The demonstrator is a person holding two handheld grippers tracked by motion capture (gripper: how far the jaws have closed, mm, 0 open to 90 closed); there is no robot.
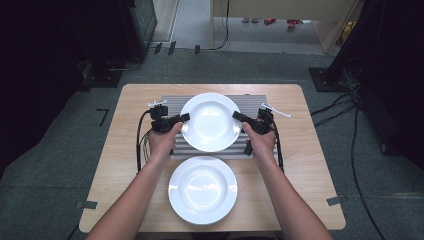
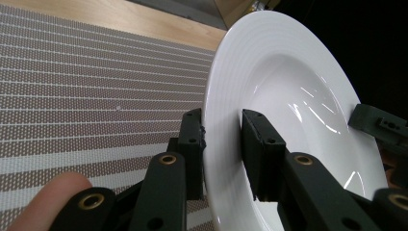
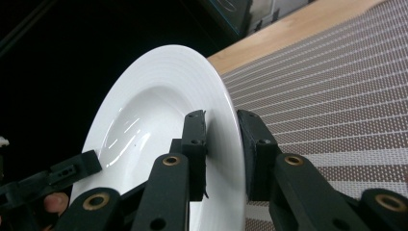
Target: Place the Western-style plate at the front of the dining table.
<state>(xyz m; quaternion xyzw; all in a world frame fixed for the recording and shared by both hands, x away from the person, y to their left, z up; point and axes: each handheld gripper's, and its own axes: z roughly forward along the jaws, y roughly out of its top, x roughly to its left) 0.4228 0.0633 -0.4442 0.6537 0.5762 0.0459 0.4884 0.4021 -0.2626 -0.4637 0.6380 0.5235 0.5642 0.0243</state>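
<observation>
A second deep plate (image 1: pixel 202 189) is left sitting nearest on the worktop (image 1: pixel 310 165); just past it, the held deep plate (image 1: pixel 210 121) is pinched rim-on by left fingers (image 2: pixel 191 144) and right fingers (image 3: pixel 195 144), nearly closed, over the striped placemat (image 1: pixel 175 102).

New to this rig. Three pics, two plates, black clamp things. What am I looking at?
No robot here: a person holds a hand-operated pair of tongs in each hand, the left tongs and the right tongs.

The wide picture comes from a fixed camera above the person's side of the wooden table. The other two come from cameras riding on the tongs, looking along their black jaws.

On the table lies a grey striped mat. A white plate rests near the person.

A second white plate, the held plate, sits over the mat, gripped on opposite sides of its rim. The left gripper view and right gripper view each show jaws closed on that rim.
</observation>
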